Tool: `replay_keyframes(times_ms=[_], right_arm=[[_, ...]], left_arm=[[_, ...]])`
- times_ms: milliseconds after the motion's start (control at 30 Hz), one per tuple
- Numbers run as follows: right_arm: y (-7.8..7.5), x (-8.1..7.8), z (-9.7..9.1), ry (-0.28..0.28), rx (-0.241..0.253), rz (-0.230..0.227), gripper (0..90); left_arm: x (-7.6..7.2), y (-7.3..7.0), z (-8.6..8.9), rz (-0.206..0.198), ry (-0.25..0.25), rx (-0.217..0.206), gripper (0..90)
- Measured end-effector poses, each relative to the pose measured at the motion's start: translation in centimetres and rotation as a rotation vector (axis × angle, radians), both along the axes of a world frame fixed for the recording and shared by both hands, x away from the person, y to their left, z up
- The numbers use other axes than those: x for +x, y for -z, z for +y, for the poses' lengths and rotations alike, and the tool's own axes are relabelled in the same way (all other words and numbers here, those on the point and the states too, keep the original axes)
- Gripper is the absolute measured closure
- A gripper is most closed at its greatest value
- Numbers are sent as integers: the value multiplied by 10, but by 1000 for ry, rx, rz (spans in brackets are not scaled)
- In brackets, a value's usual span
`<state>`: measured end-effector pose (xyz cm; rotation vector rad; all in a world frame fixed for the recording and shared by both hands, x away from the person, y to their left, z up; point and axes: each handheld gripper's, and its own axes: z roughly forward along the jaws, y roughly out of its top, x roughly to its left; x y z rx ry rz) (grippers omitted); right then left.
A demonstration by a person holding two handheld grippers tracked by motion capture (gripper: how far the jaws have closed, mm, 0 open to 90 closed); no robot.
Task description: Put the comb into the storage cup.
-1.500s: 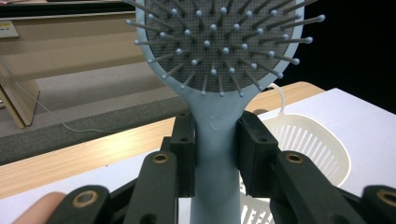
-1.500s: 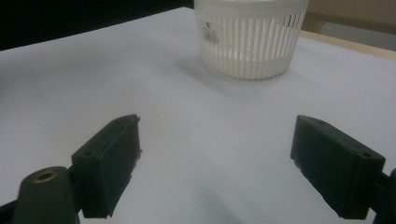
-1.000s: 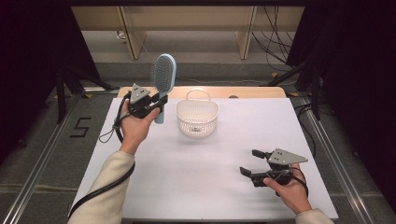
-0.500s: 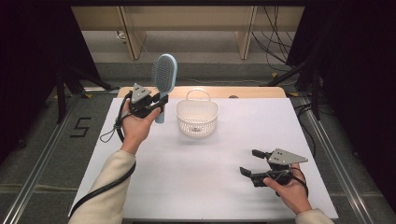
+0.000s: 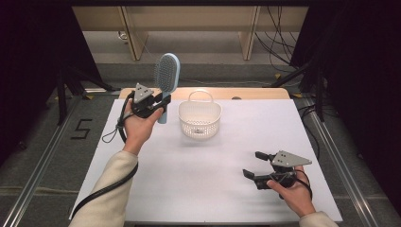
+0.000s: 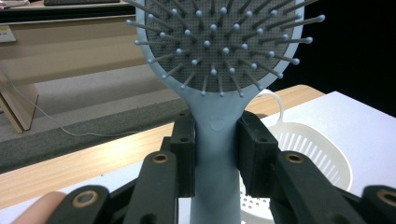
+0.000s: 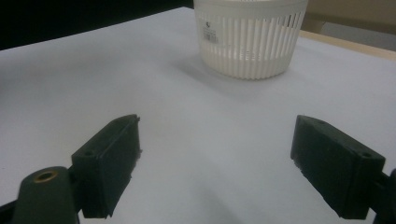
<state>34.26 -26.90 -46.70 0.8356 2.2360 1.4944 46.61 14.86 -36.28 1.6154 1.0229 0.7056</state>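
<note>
A light blue hairbrush [image 5: 167, 75] stands upright at the table's far left, head up. My left gripper [image 5: 161, 103] is shut on its handle; in the left gripper view both pads press the handle [image 6: 215, 154] below the bristled head [image 6: 219, 42]. Just right of the brush sits a white slotted basket [image 5: 199, 118] with a loop handle. My right gripper [image 5: 254, 164] rests low over the table near the front right, jaws wide open toward the left, nothing between its fingers [image 7: 112, 163]. The basket [image 7: 250, 37] lies ahead of it.
The white table top [image 5: 198, 179] has a wooden strip [image 5: 255, 93] along its far edge. Beyond it stand wooden furniture legs and cables on the floor. A cable [image 5: 101, 191] trails from the left gripper along the person's sleeve.
</note>
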Motion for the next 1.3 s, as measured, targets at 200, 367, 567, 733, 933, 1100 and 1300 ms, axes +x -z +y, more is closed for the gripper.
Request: replay_keyframes(times_ms=[200, 367, 567, 733, 933, 1100, 1300], right_arm=[[0, 0, 0, -2, 1, -3, 164], [0, 0, 0, 0, 1, 0, 164], [0, 0, 0, -1, 2, 0, 164], [0, 0, 0, -2, 1, -2, 164], [0, 0, 0, -2, 0, -2, 164], [0, 0, 0, -1, 0, -2, 164], [0, 0, 0, -1, 0, -2, 164]], left_arm=[[1, 0, -1, 0, 0, -2, 699], [2, -1, -1, 0, 1, -6, 700], [2, -2, -3, -5, 4, -8, 699], [2, -3, -4, -5, 6, -8, 700], [3, -5, -6, -10, 5, -5, 699], [3, -6, -7, -9, 8, -7, 699], [4, -6, -9, -9, 12, -8, 699]])
